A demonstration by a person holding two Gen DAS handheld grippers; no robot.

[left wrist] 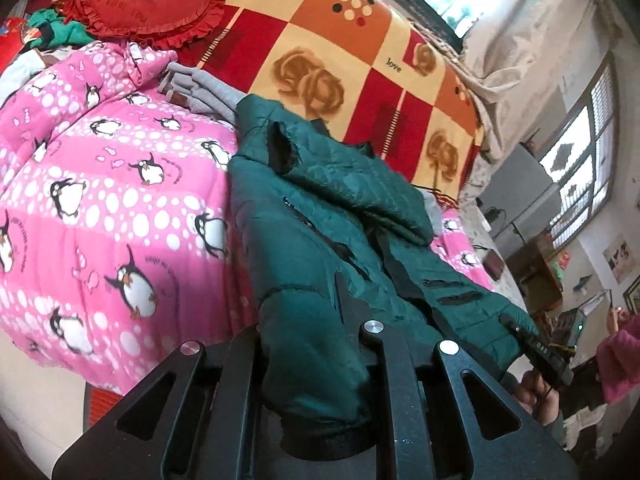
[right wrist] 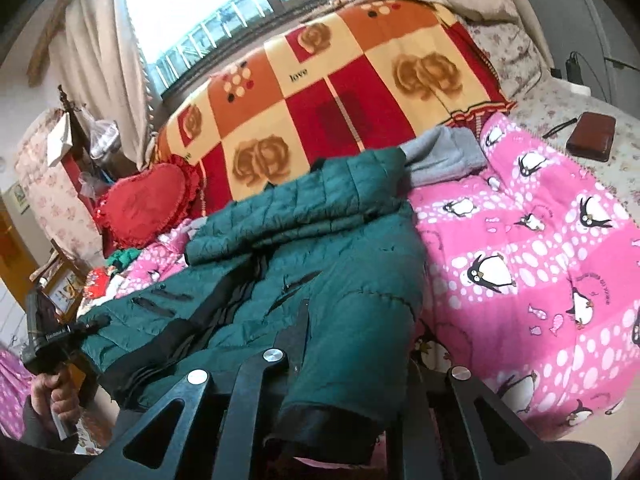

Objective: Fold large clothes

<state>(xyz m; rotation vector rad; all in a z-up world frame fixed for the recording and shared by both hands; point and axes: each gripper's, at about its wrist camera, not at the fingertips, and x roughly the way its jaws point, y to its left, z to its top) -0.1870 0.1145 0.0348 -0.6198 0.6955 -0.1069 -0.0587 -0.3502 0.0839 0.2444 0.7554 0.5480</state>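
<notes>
Two grippers, left (left wrist: 348, 312) and right (right wrist: 298, 328), clamp the green puffer jacket's (left wrist: 320, 208) hem corners. Holding both corners apart keeps it spread over the penguin quilt (left wrist: 100, 184), presumably for folding.

**Bedroom under bright window light**

You face a bed (right wrist: 532, 92) spread with a pink penguin quilt (right wrist: 540, 248) and a red-and-orange checked blanket (right wrist: 320, 92). A red heart cushion (right wrist: 148, 204) lies at one end. Behind runs a wide window (right wrist: 208, 12) with pale curtains (right wrist: 100, 52), daylight pouring in. A second window (left wrist: 580, 168) lights the far wall, beside what may be a grey cabinet (left wrist: 520, 176).
</notes>
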